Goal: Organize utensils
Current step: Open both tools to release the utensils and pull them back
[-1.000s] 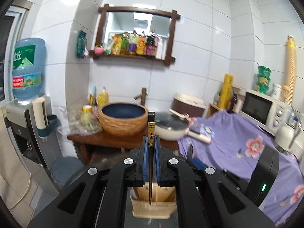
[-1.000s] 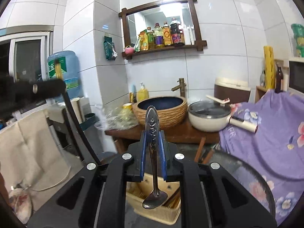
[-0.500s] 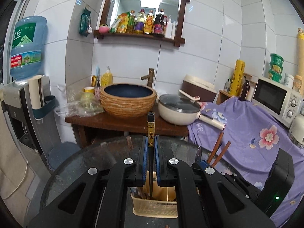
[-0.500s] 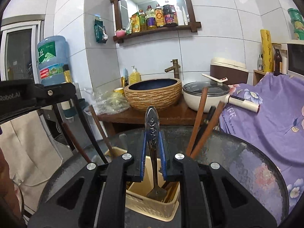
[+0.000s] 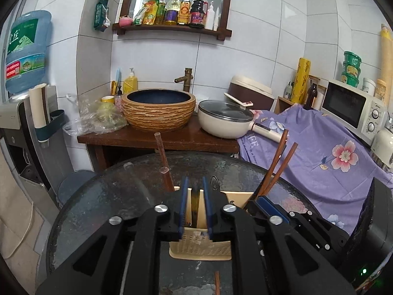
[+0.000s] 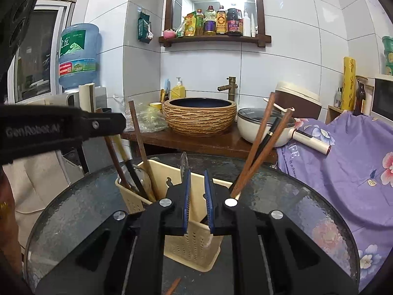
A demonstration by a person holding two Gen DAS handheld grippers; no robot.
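My left tongs (image 5: pixel 195 205) stand parted above the cream utensil basket (image 5: pixel 200 247), a dark chopstick (image 5: pixel 195 202) upright in the gap between the pads; whether it touches them I cannot tell. My right tongs (image 6: pixel 197 200) are parted too, gripping nothing, with a spoon handle (image 6: pixel 184 163) rising just beyond them from the same basket. Brown chopsticks (image 6: pixel 260 145) lean out of its right compartment. The basket sits on the round glass worktop (image 6: pixel 307 211); a woven basin (image 6: pixel 199 116) stands farther back.

Home kitchen — microwave (image 5: pixel 351 109), saucepan (image 5: pixel 224 119)
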